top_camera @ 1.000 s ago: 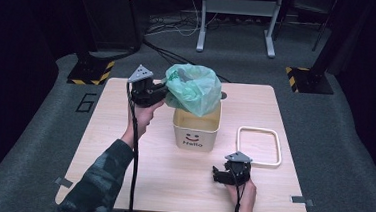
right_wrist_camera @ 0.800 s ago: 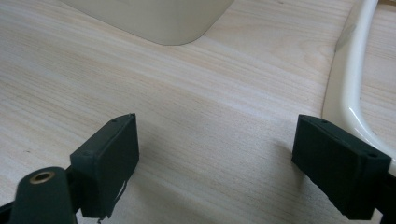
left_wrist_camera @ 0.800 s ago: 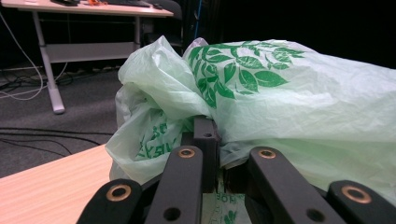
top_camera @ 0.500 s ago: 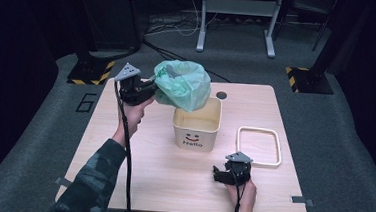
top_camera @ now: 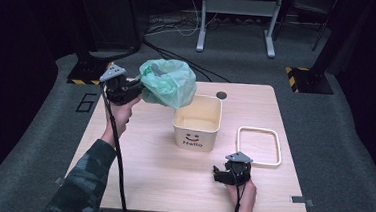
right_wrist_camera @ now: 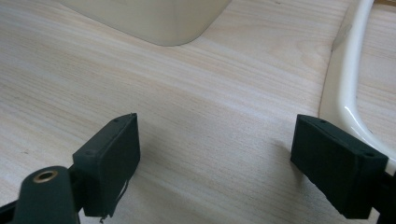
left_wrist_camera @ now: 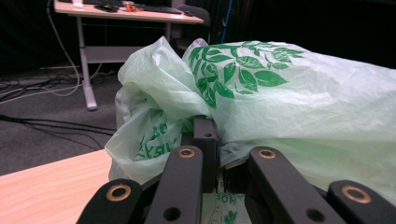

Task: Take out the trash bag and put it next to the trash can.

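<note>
High view: left tool (top_camera: 133,85) clamps the green bag (top_camera: 169,82) above the table (top_camera: 142,158); right tool (top_camera: 220,174) gapes

Left gripper (left_wrist_camera: 205,154) jaws buried in green bag (left_wrist_camera: 280,102), bag cut off at right edge, contents hidden

A pale wooden tabletop (top_camera: 137,157) carries a cream bin (top_camera: 197,121) printed with a smiley face and "Hello" near its middle, and just to the bin's right a cream rectangular frame (top_camera: 259,146) lying flat
</note>
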The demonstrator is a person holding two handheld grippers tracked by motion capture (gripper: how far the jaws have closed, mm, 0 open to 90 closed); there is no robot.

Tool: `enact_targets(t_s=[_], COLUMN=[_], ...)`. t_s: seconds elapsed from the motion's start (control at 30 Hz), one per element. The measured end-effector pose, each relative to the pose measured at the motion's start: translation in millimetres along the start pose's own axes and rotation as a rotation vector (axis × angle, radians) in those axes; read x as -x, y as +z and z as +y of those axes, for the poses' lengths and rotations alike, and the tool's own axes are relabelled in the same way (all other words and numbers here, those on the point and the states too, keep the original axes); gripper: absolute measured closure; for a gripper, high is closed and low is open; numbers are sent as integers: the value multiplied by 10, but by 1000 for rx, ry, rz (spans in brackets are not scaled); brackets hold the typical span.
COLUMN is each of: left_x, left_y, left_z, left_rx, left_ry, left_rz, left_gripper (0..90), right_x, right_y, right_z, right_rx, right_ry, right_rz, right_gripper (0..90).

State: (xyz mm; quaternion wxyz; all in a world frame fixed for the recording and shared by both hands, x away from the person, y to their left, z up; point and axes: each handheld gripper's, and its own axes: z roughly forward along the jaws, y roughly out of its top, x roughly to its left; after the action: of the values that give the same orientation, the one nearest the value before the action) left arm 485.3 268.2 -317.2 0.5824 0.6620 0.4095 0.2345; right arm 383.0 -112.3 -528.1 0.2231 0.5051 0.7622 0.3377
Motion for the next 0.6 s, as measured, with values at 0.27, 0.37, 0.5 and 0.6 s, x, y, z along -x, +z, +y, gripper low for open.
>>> enact_targets(t_s=[0.27,0.37,0.5,0.6], left_x=[-171,-228,-311,-370], left_y=[-118,-148,-165,-158], left_z=[-52,-96,-177,-242], left_rx=[-2,-7,-24,-38], left_ry=[-17,-19,-27,-33], left_rz=[48,68,89,103], left_gripper=[861,861,861,861], right_x=[2,2,2,1], right_y=[-1,-1,-1,-1], right_z=[0,0,-1,-1], right_rx=[1,1,1,1], right_ry=[0,0,0,1], right_rz=[-2,-3,-3,-3], right_gripper=[148,148,148,148])
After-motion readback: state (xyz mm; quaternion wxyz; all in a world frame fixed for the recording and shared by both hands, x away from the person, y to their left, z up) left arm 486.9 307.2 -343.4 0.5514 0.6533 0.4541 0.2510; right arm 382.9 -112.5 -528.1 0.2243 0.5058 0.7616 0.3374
